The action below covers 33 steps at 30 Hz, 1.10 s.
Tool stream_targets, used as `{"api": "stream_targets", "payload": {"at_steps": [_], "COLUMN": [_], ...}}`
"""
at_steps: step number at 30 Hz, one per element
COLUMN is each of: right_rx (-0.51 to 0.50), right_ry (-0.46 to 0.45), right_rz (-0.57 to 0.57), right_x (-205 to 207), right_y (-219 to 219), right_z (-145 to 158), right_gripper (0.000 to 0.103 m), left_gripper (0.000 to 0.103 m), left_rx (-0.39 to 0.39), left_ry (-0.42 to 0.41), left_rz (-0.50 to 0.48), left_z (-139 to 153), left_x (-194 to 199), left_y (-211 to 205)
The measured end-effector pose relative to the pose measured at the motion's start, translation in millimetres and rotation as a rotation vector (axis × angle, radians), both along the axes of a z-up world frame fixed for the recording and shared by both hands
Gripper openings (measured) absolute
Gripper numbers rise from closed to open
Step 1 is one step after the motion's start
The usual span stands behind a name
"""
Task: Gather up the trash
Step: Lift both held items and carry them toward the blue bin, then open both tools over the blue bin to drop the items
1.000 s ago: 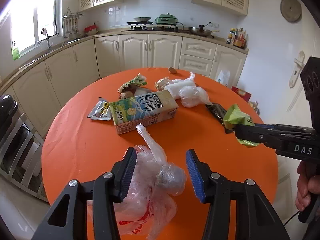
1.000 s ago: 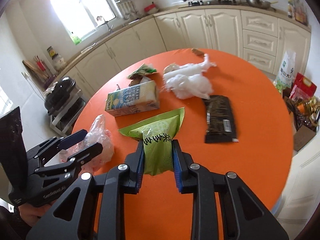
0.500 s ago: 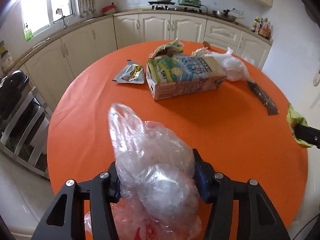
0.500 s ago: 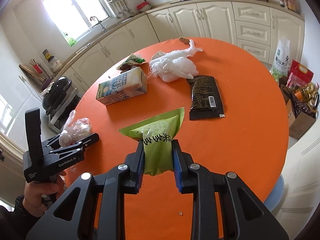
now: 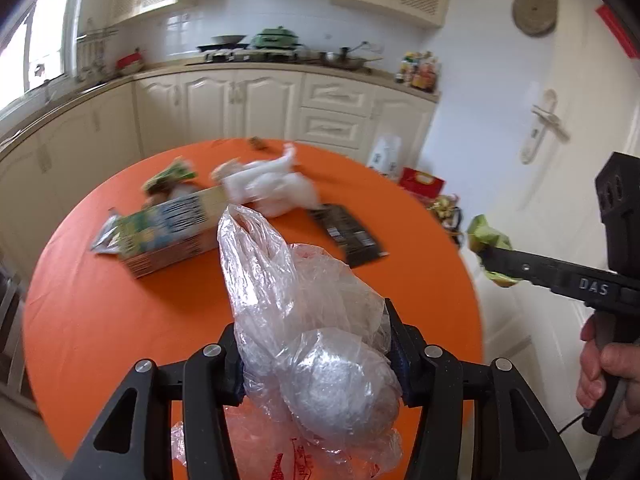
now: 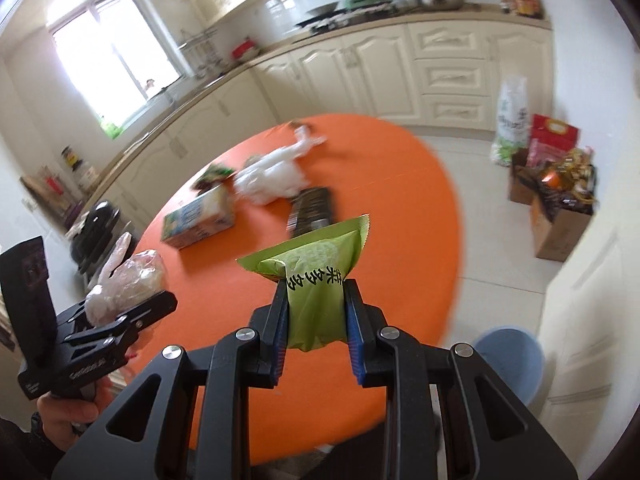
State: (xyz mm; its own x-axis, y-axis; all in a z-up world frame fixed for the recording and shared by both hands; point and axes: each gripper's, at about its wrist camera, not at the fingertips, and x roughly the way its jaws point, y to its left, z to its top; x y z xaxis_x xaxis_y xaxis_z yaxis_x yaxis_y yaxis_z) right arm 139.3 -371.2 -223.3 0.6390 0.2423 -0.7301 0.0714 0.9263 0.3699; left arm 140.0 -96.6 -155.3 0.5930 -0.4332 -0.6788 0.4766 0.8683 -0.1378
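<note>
Orange surface [image 5: 100,320] under me carries the carton [image 5: 168,236], white bags [image 5: 268,188] and dark wrapper [image 5: 348,236]. My left claw [image 5: 316,360] grips the clear plastic bag [image 5: 304,320] and my right claw [image 6: 316,312] pinches the green packet [image 6: 316,276], both lifted clear. I'd say we're mid-carry: next I need a bin, maybe that blue tub [image 6: 512,360], then release.

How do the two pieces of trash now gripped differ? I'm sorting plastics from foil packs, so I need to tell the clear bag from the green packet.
The clear plastic bag is see-through, crumpled and bulky, spilling past the left gripper; the green packet is opaque, printed with black characters and keeps a flat, sealed-edge shape. The bag forces its jaws wide; the right gripper closes narrowly on the packet. Both are clamped and held off the orange table.
</note>
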Motion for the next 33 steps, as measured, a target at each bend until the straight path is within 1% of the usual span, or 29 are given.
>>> {"api": "stream_targets", "payload": {"at_steps": [3,5,7,9,10,11,14,15,16,17,18,20,21,22,24,26,27,28,29,30,31,32,33], "right_rx": [-0.025,-0.027,-0.024,-0.005,0.001,-0.003,0.040,0.050,0.057,0.067,0.073,0.084,0.083,0.086,0.107,0.092,0.082,0.082,0.089,0.088,0.083,0.084,0.086], "right_ry": [-0.006,0.008,0.026,0.051,0.061,0.084,0.146,0.177,0.197,0.239,0.269,0.326,0.346,0.367,0.380,0.397,0.407,0.417,0.427,0.428,0.427,0.426,0.426], "right_rz": [-0.109,-0.197,-0.279,-0.353,-0.375,-0.409,-0.475,-0.492,-0.502,-0.510,-0.512,-0.512,-0.515,-0.522,-0.532,-0.539,-0.547,-0.555,-0.568,-0.576,-0.589,-0.599,-0.604], "right_x": [-26,-45,-62,-79,-83,-89,-100,-102,-103,-102,-102,-99,-98,-96,-91,-86,-84,-85,-85,-84,-85,-87,-88], "right_y": [-47,-85,-117,-149,-159,-172,-206,-215,-221,-228,-234,-239,-239,-243,-248,-253,-255,-257,-259,-260,-261,-262,-262], "right_z": [9,6,-2,-16,-21,-32,-67,-84,-94,-114,-130,-160,-170,-186,-203,-219,-225,-232,-238,-241,-243,-245,-247], "right_gripper": [0.025,0.025,0.025,0.025,0.025,0.025,0.025,0.025,0.025,0.025,0.025,0.025,0.025,0.026,0.028,0.031,0.033,0.044,0.060,0.068,0.086,0.099,0.102], "left_gripper": [0.050,0.050,0.050,0.050,0.050,0.050,0.050,0.050,0.050,0.050,0.050,0.050,0.050,0.051,0.053,0.055,0.060,0.063,0.067,0.080,0.087,0.089,0.093], "left_rx": [-0.036,-0.042,-0.055,-0.046,-0.040,-0.031,0.036,0.061,0.093,0.134,0.158,0.193,0.210,0.218,0.256,0.307,0.326,0.335,0.338,0.349,0.362,0.371,0.380], "left_ry": [-0.009,-0.025,0.004,0.020,0.030,0.044,0.076,0.091,0.105,0.119,0.134,0.196,0.232,0.251,0.289,0.295,0.301,0.308,0.310,0.305,0.282,0.254,0.236], "left_rz": [-0.135,-0.220,-0.282,-0.340,-0.367,-0.393,-0.453,-0.465,-0.471,-0.472,-0.468,-0.463,-0.458,-0.452,-0.459,-0.454,-0.449,-0.438,-0.427,-0.415,-0.402,-0.394,-0.391], "left_z": [6,5,-1,-9,-14,-21,-49,-60,-72,-87,-97,-122,-134,-141,-159,-174,-179,-183,-186,-187,-186,-184,-185], "left_x": [-8,-13,-11,-10,-9,-8,-3,1,8,12,15,28,35,39,47,56,75,82,87,91,93,95,89], "left_y": [-59,-103,-137,-173,-190,-207,-252,-266,-278,-292,-304,-327,-339,-351,-373,-392,-406,-411,-416,-422,-427,-433,-442]}}
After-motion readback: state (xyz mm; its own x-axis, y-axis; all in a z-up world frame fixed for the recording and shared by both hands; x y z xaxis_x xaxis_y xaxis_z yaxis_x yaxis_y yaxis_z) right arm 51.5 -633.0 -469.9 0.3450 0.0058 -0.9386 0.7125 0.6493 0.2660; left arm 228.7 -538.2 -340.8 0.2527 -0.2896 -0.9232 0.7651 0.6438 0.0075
